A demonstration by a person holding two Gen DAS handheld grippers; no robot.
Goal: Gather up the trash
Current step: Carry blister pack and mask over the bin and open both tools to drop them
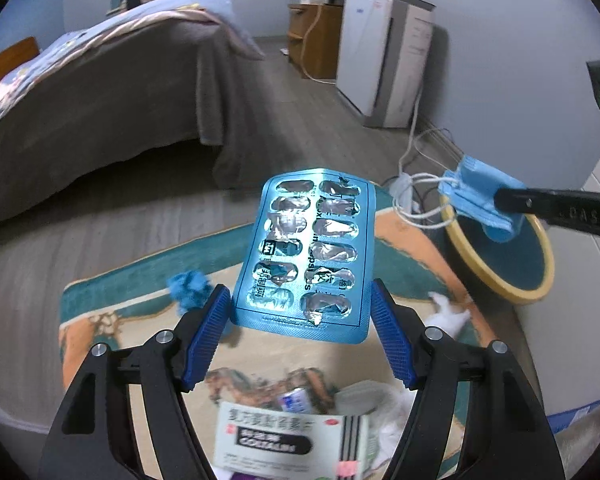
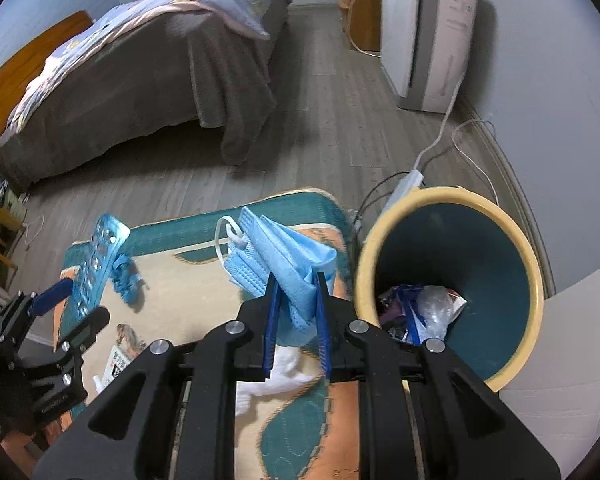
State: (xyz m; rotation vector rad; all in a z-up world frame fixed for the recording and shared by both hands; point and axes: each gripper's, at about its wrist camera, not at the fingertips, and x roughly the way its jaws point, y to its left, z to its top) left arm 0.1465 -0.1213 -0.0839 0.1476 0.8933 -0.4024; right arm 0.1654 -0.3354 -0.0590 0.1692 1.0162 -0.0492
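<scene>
My left gripper (image 1: 300, 300) is shut on an empty blue pill blister pack (image 1: 308, 248) and holds it upright above the rug; the pack also shows in the right wrist view (image 2: 96, 268). My right gripper (image 2: 298, 280) is shut on a folded blue face mask (image 2: 284, 256) with white ear loops, held just left of the bin's rim. In the left wrist view the mask (image 1: 480, 196) hangs over the bin (image 1: 500, 256). The teal bin with a yellow rim (image 2: 452, 280) holds several wrappers.
A patterned rug (image 2: 204, 308) lies under both grippers, with a crumpled blue scrap (image 1: 188, 288), a medicine box (image 1: 284, 440) and white tissue (image 2: 276, 380) on it. A bed (image 2: 140, 80) stands behind. A white appliance (image 2: 420, 32) and cables (image 2: 440, 148) are along the right wall.
</scene>
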